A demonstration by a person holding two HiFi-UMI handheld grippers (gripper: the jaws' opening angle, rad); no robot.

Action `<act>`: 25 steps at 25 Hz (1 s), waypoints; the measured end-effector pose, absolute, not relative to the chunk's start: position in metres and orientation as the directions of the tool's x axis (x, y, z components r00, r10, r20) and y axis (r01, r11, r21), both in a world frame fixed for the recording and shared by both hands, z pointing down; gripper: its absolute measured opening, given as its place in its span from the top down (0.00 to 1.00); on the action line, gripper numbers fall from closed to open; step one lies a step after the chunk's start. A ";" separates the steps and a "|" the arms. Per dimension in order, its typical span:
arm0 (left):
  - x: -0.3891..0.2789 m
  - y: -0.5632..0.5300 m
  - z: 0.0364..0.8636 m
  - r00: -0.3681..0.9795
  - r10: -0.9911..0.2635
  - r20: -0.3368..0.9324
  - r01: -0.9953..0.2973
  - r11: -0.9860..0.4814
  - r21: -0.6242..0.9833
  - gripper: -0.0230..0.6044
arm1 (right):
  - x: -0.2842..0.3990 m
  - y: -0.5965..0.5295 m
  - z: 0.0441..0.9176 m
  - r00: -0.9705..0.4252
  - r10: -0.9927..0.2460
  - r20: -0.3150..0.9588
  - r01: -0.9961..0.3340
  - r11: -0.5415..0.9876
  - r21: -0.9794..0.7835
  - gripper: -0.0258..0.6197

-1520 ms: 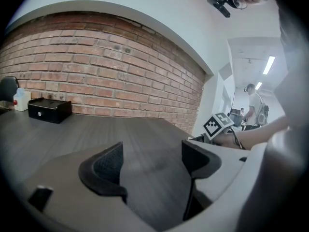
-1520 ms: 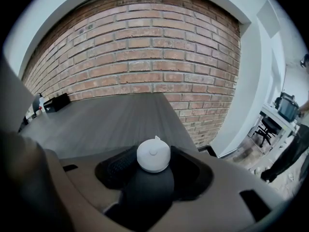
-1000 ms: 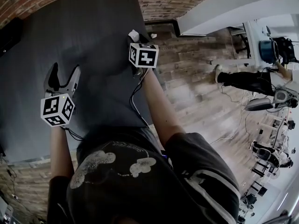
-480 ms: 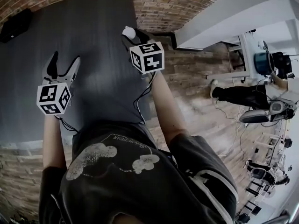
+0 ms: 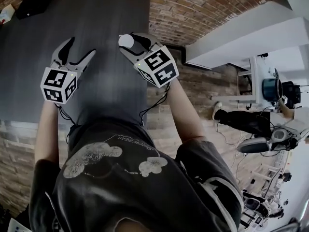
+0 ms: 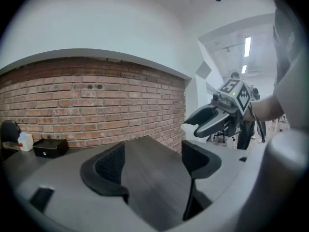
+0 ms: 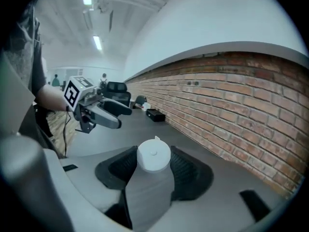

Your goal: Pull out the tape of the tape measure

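Right gripper view: right gripper (image 7: 153, 167) is pinching a white round tape measure (image 7: 154, 153) btwn both pads, over the dark table (image 5: 34, 57). Left gripper (image 6: 153, 164) is hanging spread, nothing btwn its jaws, apart from the case. Tab (image 7: 155, 139) is sitting at the case; no tape is showing. Judgement: grasp done, pull outstanding.

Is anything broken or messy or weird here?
Nothing stands out. The right gripper holds the round white tape measure squarely, with no tape pulled out yet. The left gripper is open and empty above the dark table.
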State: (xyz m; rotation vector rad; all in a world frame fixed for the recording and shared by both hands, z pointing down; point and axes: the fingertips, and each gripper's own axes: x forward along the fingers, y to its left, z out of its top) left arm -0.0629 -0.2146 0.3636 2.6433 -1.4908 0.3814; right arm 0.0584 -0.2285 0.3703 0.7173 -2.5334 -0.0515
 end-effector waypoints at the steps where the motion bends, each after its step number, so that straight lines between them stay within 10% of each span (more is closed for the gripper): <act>1: -0.062 -0.213 0.363 0.500 -0.826 0.259 -0.846 -0.530 -0.056 0.37 | 0.054 -0.223 0.368 -0.746 -0.481 0.460 -0.451 0.874 0.182 0.60; 12: -0.034 -0.182 0.363 0.632 -0.718 0.292 -0.705 -0.689 -0.168 0.37 | 0.017 -0.154 0.366 -0.798 -0.257 0.545 -0.100 0.949 0.300 0.60; 25: -0.052 -0.166 0.367 0.682 -0.683 0.259 -0.661 -0.728 -0.182 0.38 | -0.010 -0.122 0.377 -0.770 -0.179 0.612 0.011 0.956 0.292 0.60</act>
